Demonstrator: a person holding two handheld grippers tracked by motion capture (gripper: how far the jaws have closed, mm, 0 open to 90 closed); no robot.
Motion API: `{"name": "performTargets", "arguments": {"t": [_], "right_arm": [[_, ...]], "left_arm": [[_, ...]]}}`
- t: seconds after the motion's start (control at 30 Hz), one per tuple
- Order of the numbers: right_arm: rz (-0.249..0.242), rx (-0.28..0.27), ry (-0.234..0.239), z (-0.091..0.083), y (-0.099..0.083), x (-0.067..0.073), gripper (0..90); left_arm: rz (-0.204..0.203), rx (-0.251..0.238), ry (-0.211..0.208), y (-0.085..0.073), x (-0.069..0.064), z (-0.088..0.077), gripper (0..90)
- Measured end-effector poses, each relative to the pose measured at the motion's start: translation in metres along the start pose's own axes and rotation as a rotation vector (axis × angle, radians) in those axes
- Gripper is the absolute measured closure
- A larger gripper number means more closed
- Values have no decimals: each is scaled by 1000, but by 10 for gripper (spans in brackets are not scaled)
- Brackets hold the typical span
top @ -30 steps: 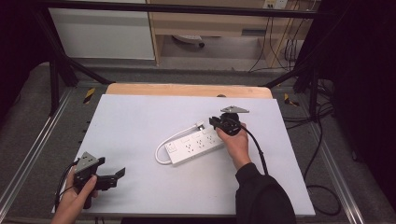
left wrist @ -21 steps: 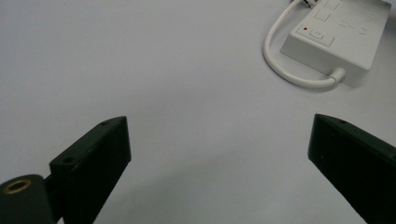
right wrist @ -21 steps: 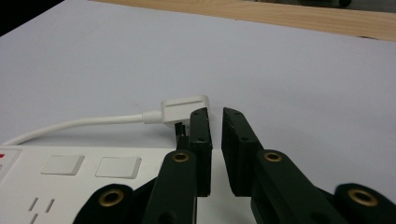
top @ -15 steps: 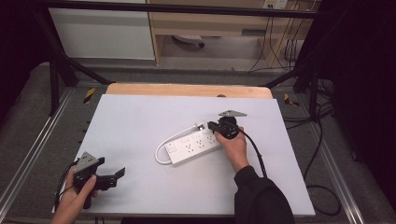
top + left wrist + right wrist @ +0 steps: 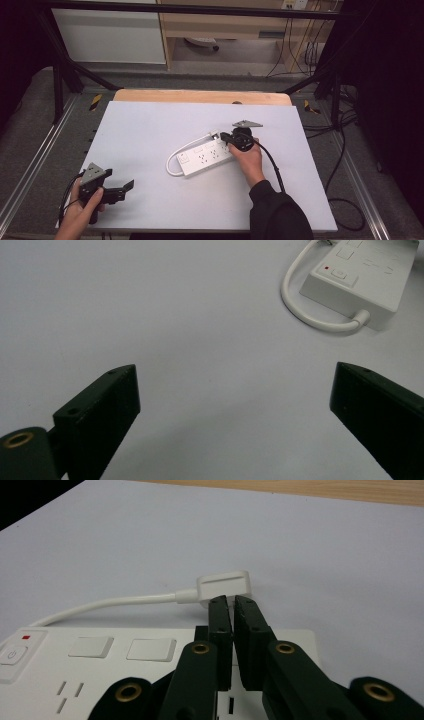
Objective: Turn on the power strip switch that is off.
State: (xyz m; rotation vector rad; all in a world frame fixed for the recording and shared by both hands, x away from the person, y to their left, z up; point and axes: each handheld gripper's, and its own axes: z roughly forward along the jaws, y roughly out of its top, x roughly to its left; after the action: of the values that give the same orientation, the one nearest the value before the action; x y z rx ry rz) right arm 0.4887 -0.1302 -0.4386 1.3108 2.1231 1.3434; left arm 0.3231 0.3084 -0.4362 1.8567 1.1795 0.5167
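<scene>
A white power strip (image 5: 207,157) (image 5: 365,270) (image 5: 100,665) lies aslant in the middle of the white table top (image 5: 150,130). Its white cord (image 5: 172,160) (image 5: 110,602) loops round from the left end to a flat white plug (image 5: 215,134) (image 5: 222,586) lying by the strip's far edge. My right gripper (image 5: 223,136) (image 5: 232,600) reaches over the strip's right end, jaws shut with just a sliver between them. Its tips sit at the plug's near edge, and nothing shows between them. My left gripper (image 5: 125,187) (image 5: 232,372) rests at the front left, open wide over bare table.
A wooden strip (image 5: 200,96) runs along the table's far edge. Metal rails (image 5: 42,150) flank the table on both sides. Cables (image 5: 345,200) lie on the floor to the right. A shelf unit (image 5: 225,25) stands behind the table.
The right hand has shifted slightly over the strip's right end, toward the plug. The left hand and the power strip have stayed put.
</scene>
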Motion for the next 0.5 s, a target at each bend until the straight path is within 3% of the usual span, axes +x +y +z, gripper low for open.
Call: {"name": "performTargets", "arguments": {"t": [0.5], "right_arm": [[-18, -14, 17, -1, -1, 6, 889]], "left_arm": [[2, 3, 1, 0, 0, 0, 57]]}}
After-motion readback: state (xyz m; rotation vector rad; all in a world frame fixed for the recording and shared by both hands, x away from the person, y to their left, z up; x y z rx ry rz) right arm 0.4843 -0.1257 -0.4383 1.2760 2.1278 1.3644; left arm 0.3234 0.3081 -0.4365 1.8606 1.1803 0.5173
